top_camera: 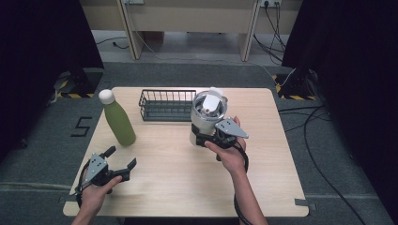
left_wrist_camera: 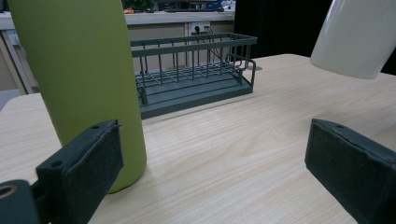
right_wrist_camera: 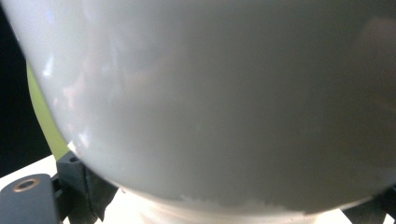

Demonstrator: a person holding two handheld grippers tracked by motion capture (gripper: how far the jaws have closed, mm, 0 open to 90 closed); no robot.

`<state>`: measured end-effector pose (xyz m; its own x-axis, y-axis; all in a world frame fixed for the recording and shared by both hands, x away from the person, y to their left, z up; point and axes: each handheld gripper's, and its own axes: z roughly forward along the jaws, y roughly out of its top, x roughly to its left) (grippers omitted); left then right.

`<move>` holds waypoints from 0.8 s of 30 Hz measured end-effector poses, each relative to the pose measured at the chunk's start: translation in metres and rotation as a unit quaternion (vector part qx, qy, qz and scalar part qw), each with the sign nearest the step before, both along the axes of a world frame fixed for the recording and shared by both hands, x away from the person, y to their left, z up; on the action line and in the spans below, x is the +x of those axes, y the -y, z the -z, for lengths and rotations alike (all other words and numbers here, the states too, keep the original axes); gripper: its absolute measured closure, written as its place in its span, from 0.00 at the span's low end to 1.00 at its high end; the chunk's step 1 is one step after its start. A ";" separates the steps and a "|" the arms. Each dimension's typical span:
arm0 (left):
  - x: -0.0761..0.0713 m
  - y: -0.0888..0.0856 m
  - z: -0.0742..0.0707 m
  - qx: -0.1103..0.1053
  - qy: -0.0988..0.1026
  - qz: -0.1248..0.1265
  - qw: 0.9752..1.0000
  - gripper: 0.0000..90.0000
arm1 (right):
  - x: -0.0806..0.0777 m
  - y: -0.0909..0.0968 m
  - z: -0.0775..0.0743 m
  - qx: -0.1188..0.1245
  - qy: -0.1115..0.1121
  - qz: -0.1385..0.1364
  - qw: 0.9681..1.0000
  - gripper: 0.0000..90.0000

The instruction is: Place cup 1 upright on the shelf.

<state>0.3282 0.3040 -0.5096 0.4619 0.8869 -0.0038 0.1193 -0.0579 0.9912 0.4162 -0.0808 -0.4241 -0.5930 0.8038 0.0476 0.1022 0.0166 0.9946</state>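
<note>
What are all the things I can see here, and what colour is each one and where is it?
Tall matte green metal bottle with a white cap: one, green and white, standing upright at the table's left side.
Dark grey wire basket: one, dark grey, at the table's far edge, right of the bottle.
White tumbler with a clear lid: one, white, tilted and lifted just off the table near the middle, clamped in the right gripper.
Light wooden table: one, pale wood, under it all.
Black cables: several, black, on the grey floor to the right.
Left gripper: one, black, jaws open and holding nothing, near the table's front left.
Right gripper: one, black, closed on the tumbler.
</note>
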 end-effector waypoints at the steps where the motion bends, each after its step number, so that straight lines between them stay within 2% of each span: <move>1: 0.000 0.000 0.000 0.000 0.000 0.000 1.000 0.04 | 0.001 0.000 0.000 -0.001 0.000 0.001 1.000 0.12; 10: 0.000 0.000 0.000 0.000 0.000 0.000 1.000 0.04 | 0.010 -0.005 -0.003 -0.002 -0.006 0.007 1.000 0.12; 24: 0.000 0.001 0.000 0.005 0.003 -0.003 1.000 0.03 | 0.027 -0.011 -0.014 0.002 -0.002 0.017 1.000 0.12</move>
<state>0.3283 0.3032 -0.5094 0.4558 0.8900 0.0087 0.1134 -0.0678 0.9912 0.4433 -0.0702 -0.4098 -0.5658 0.8229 0.0521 0.1063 0.0101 0.9943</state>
